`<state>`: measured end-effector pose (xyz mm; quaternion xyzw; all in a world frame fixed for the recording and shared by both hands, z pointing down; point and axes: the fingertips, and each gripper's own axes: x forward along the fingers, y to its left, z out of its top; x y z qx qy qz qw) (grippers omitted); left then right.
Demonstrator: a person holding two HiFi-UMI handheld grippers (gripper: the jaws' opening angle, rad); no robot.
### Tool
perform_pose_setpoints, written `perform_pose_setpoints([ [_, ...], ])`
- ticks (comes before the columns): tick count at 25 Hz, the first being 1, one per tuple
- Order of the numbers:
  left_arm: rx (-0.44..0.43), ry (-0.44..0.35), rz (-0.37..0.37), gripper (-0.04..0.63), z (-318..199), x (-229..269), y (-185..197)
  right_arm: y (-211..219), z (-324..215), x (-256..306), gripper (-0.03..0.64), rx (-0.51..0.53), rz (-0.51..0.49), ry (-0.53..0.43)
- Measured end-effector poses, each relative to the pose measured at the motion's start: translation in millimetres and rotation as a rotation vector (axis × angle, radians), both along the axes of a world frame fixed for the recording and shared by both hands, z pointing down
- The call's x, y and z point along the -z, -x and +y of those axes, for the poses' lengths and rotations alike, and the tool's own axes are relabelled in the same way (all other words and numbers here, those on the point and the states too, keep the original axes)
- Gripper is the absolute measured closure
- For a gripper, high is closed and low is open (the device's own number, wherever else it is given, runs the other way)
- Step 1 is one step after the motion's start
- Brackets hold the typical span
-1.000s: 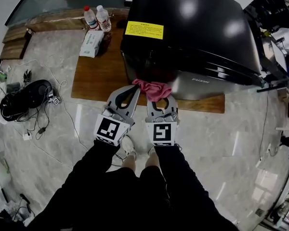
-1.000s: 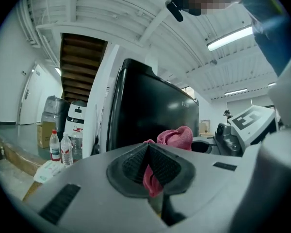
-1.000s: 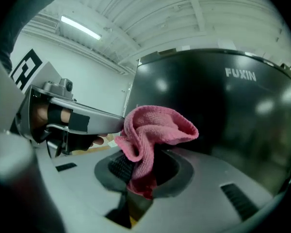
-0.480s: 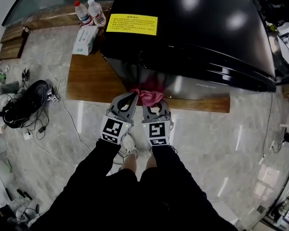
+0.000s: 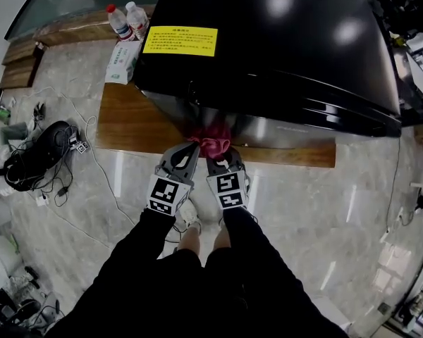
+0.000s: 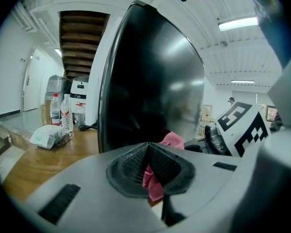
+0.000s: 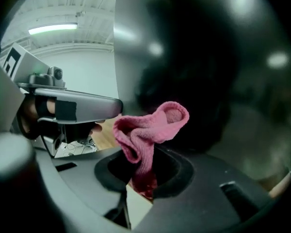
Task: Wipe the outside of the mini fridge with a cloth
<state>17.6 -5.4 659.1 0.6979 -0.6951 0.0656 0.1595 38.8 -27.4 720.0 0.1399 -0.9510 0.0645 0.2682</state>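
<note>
Pink cloth [image 5: 213,145] bunched at the low front corner of the black fridge [image 5: 282,48], left gripper [image 5: 190,147] and right gripper [image 5: 223,159] side by side, both pinching the cloth, fridge on a wood board [image 5: 127,122]

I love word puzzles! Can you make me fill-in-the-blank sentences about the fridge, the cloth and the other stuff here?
1. The left gripper and the right gripper are both shut on a cloth whose colour is ____.
2. The sticker on top of the mini fridge is coloured ____.
3. The number of bottles standing beside the fridge is ____.
4. The fridge stands on a platform made of ____.

Missing words: pink; yellow; two; wood.
</note>
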Motion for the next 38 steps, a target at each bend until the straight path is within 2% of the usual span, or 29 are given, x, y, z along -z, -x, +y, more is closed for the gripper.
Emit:
perform_pose_setpoints([
  [4,-0.011,-0.049,0.006,0.591,0,44,-17,-25,2,66,0.534,-0.014,-0.117,-0.048],
  [11,-0.094,-0.222,-0.003,0.591,-15,165,-82,-105,-18,212,0.532,-0.167,-0.288,-0.258],
  [14,-0.130,-0.305,0.014,0.591,-30,213,-108,-136,-36,265,0.532,-0.250,-0.368,-0.308],
  [17,-0.157,-0.345,0.016,0.591,-47,247,-132,-163,-57,310,0.532,-0.297,-0.425,-0.373],
  [20,-0.170,-0.346,0.009,0.591,-66,269,-154,-184,-81,341,0.532,-0.325,-0.460,-0.434],
  [27,-0.155,-0.370,-0.010,0.591,-101,279,-179,-194,-125,348,0.531,-0.315,-0.470,-0.492],
  [33,-0.135,-0.345,-0.011,0.591,-107,249,-175,-185,-124,334,0.532,-0.285,-0.506,-0.570],
  [38,-0.137,-0.313,-0.009,0.591,-112,209,-181,-189,-131,299,0.532,-0.271,-0.475,-0.552],
])
